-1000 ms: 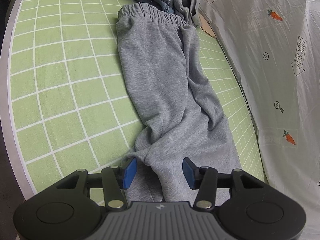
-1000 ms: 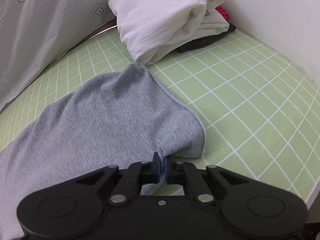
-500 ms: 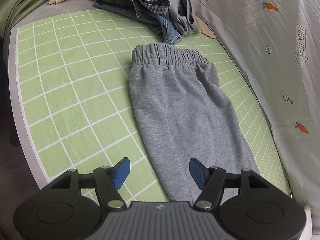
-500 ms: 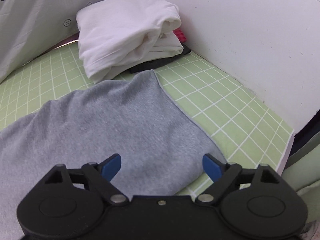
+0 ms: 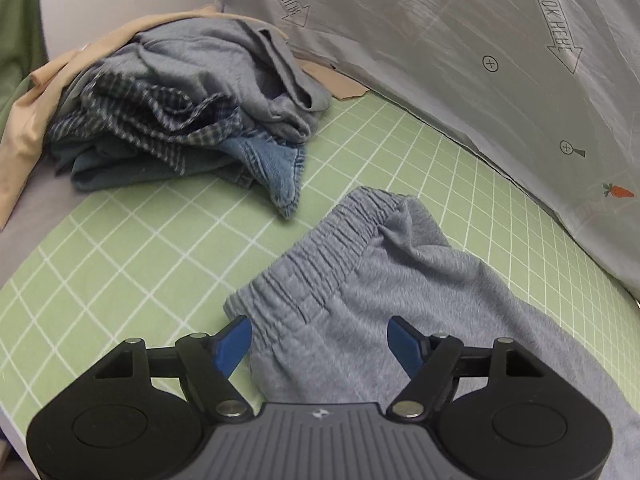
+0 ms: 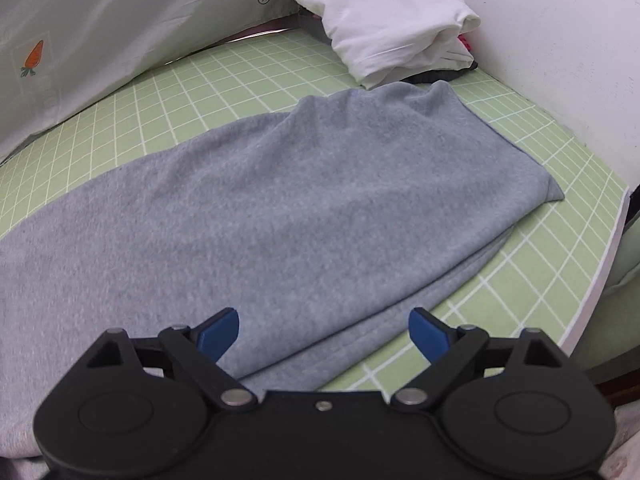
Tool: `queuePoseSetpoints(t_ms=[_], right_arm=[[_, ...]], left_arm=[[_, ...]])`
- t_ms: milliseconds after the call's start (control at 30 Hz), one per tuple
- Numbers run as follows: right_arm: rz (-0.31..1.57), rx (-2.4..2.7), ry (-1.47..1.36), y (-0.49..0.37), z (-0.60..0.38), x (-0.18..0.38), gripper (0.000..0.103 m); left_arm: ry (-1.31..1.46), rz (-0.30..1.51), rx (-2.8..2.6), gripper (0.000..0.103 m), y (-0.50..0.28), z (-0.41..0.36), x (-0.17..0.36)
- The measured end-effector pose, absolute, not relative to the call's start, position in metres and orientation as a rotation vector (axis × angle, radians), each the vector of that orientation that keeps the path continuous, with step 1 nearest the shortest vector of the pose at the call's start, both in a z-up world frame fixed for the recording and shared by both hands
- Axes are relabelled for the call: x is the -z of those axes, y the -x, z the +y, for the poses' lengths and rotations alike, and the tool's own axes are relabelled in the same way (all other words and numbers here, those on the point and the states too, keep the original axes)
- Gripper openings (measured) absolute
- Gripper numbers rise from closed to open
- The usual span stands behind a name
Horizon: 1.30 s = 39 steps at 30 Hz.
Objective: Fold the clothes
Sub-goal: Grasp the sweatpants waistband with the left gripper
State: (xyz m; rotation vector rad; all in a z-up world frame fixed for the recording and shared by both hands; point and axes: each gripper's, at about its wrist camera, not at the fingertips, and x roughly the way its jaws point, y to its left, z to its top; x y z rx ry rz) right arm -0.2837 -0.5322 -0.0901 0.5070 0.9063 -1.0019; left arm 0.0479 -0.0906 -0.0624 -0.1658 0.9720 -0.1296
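Grey sweatpants [image 5: 384, 288] lie folded lengthwise on the green grid mat [image 5: 120, 264]. In the left wrist view their elastic waistband [image 5: 320, 248] is just ahead of my left gripper [image 5: 320, 340], whose jaws are still opening above the waist end, pads clear of the cloth. In the right wrist view the leg end of the sweatpants [image 6: 320, 200] stretches toward the far right. My right gripper [image 6: 324, 328] hovers open over the near edge of the legs, holding nothing.
A pile of unfolded clothes [image 5: 192, 120], checked, denim and grey, sits at the mat's far left. A stack of folded white garments [image 6: 396, 20] rests in the far right corner by the white wall. Carrot-print sheeting [image 5: 480, 60] borders the back. The mat's edge [image 6: 600, 264] is at right.
My right gripper has let go of the leg hem, opened wide and drawn back along the legs. My left gripper has travelled up to the waistband while opening wider.
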Motion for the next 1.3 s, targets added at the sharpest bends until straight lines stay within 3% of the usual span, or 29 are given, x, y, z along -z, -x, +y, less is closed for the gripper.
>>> queuePoseSetpoints(t_ms=[300,367,600,733,933,1000,1067,1100,1167,1233,1300], right_arm=[[0.917,1.026,-0.515,0.243,-0.48,0.093,0.092],[0.923,1.023,-0.514,0.238,-0.472,0.094,0.092],[0.987,0.999,-0.475,0.228,-0.448,0.103,0.092],[0.993,0.997,-0.474,0.227,-0.442,0.106,0.092],[1.017,1.005,-0.48,0.228,-0.443,0.112,0.092],[1.012,1.001,-0.48,0.231,-0.443,0.113,0.093],[1.01,0.996,-0.488,0.233,-0.443,0.113,0.093],[1.011,0.993,-0.491,0.235,-0.444,0.113,0.094],[1.016,0.989,-0.487,0.236,-0.444,0.112,0.094],[1.025,0.986,-0.476,0.234,-0.443,0.112,0.094],[1.033,0.98,-0.464,0.232,-0.44,0.111,0.094]], left_arm=[[0.082,1.0,0.297,0.073,-0.097,-0.094,0.086],[0.076,1.002,0.291,0.067,-0.1,-0.094,0.092],[0.056,0.975,0.34,0.015,-0.097,-0.092,0.096],[0.118,0.906,0.421,0.01,-0.088,-0.081,0.076],[0.384,0.804,0.56,0.008,-0.065,-0.007,0.036],[0.368,0.841,0.506,0.009,-0.059,0.008,0.046],[0.315,0.892,0.427,0.017,-0.053,0.017,0.061],[0.271,0.919,0.379,0.016,-0.049,0.018,0.069],[0.225,0.963,0.304,0.023,-0.043,0.02,0.081],[0.253,0.992,0.267,0.045,-0.038,0.023,0.087],[0.299,1.003,0.255,0.056,-0.034,0.025,0.091]])
